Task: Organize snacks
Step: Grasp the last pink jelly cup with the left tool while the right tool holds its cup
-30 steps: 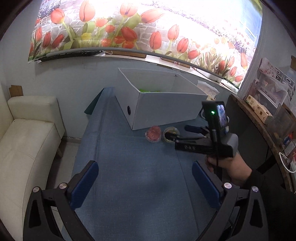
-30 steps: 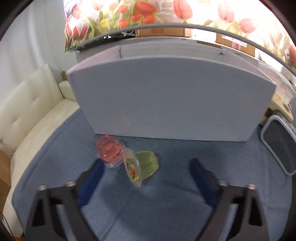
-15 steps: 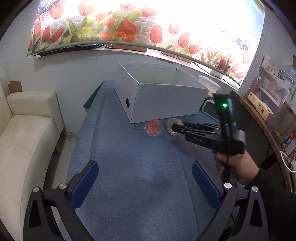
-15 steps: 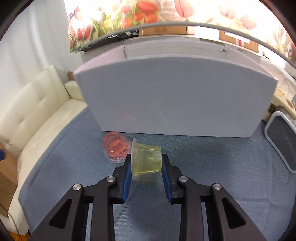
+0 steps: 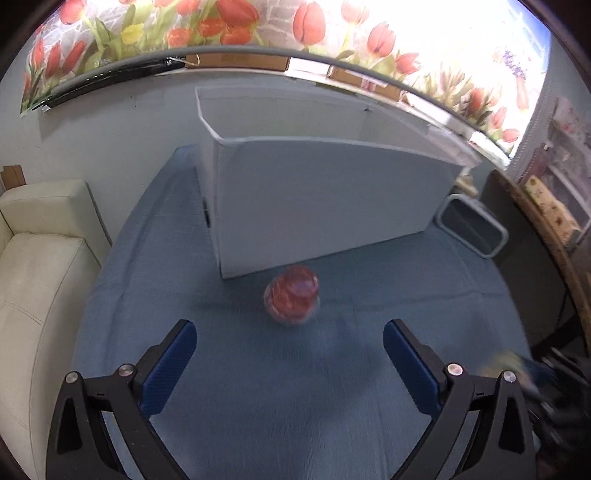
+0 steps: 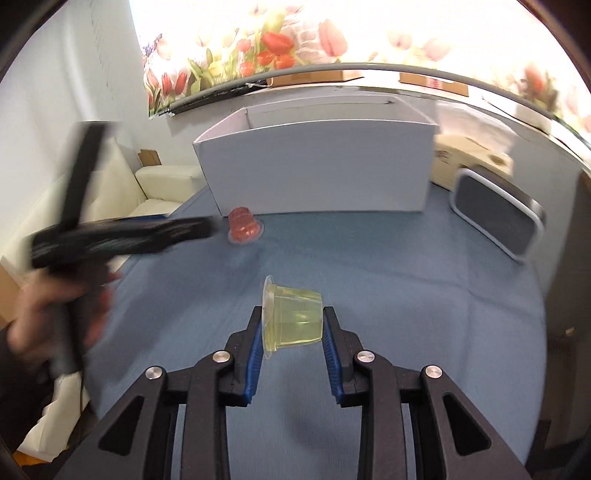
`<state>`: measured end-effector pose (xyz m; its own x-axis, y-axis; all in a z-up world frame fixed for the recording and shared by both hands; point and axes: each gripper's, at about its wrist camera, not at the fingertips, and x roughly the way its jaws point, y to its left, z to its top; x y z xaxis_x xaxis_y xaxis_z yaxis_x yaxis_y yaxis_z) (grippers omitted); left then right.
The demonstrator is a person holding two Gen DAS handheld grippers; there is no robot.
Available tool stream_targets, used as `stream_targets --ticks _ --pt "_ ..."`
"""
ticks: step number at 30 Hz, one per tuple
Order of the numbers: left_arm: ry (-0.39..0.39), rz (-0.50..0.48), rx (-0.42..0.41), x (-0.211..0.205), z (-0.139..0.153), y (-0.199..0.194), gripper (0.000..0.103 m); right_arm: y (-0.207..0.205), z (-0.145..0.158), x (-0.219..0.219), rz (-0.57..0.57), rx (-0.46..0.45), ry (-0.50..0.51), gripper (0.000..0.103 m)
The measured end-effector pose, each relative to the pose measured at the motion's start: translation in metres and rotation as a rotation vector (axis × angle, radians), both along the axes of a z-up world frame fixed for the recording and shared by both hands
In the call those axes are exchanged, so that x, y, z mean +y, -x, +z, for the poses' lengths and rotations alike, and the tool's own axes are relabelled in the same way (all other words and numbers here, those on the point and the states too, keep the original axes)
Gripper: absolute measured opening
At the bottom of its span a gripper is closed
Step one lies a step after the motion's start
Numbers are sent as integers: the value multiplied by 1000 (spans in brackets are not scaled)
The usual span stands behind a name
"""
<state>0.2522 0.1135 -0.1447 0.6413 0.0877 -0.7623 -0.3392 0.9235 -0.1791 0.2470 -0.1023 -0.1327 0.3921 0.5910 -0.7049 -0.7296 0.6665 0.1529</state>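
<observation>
My right gripper (image 6: 291, 328) is shut on a yellow-green jelly cup (image 6: 293, 319), held on its side above the blue tablecloth (image 6: 388, 295). A red jelly cup (image 5: 292, 300) stands on the cloth in front of the white box (image 5: 325, 199), a little ahead of my left gripper (image 5: 290, 354), which is open with nothing between its fingers. In the right wrist view the red jelly cup (image 6: 243, 225) sits just past the blurred tip of the left gripper (image 6: 207, 229), held by a hand (image 6: 48, 317). The white box (image 6: 317, 173) is open at the top.
A grey-framed device (image 6: 498, 218) leans at the right of the box. A cream sofa (image 5: 33, 280) runs along the left of the table. A dark shelf with boxes (image 5: 546, 206) stands at the right. A tulip-print screen (image 5: 280, 33) fills the back wall.
The right gripper closed on the yellow-green cup and lifted it back from the box. The left gripper moved forward and down towards the red cup.
</observation>
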Motion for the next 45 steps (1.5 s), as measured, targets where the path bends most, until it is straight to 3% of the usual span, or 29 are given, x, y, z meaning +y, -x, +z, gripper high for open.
stream_targets --ticks 4,10,14,15,22,26,27,28,32,33,36,38,40,41,42,44,45 --pt "-49 25 46 -2 -22 -35 103 12 4 -26 -16 27 -40 32" --pt "-122 -5 61 -13 -34 -52 99 16 -2 -42 -37 34 -53 32" --pt "-151 30 77 -12 -34 -54 57 19 -3 -44 -44 55 -77 32" --pt "-150 27 80 -11 -32 -53 51 20 -3 -44 -46 60 -81 32" --pt "-86 -23 61 -13 -19 -37 50 25 -2 -34 -25 47 -90 32" --pt "-99 -84 12 -30 3 -16 47 30 0 -29 -15 33 -97 32" --pt "-98 -107 -4 -36 11 -8 10 30 1 -28 -14 29 -97 32" --pt "-103 -116 -8 -40 14 0 3 32 2 -27 -12 22 -95 32" --pt "-127 -157 -23 -51 31 17 3 32 5 -23 -7 15 -102 32" --pt "-136 -164 -16 -50 29 18 3 31 4 -21 -10 10 -86 32" --pt "-65 -146 -6 -35 20 26 3 34 4 -19 -6 13 -87 32" --pt "-93 -133 0 -29 11 34 4 36 4 -19 -3 5 -86 32" --pt "-63 -143 28 -24 0 38 8 36 2 -19 -1 18 -91 32" --pt "-60 -147 34 -22 -3 40 26 36 1 -19 -3 22 -88 32" --pt "-57 -158 36 -21 -6 42 54 36 0 -18 -3 26 -86 32" --pt "-55 -175 8 -23 -7 48 83 35 -3 -17 -1 34 -86 32" --pt "-63 -181 -12 -23 -6 50 90 35 -4 -16 0 40 -87 32"
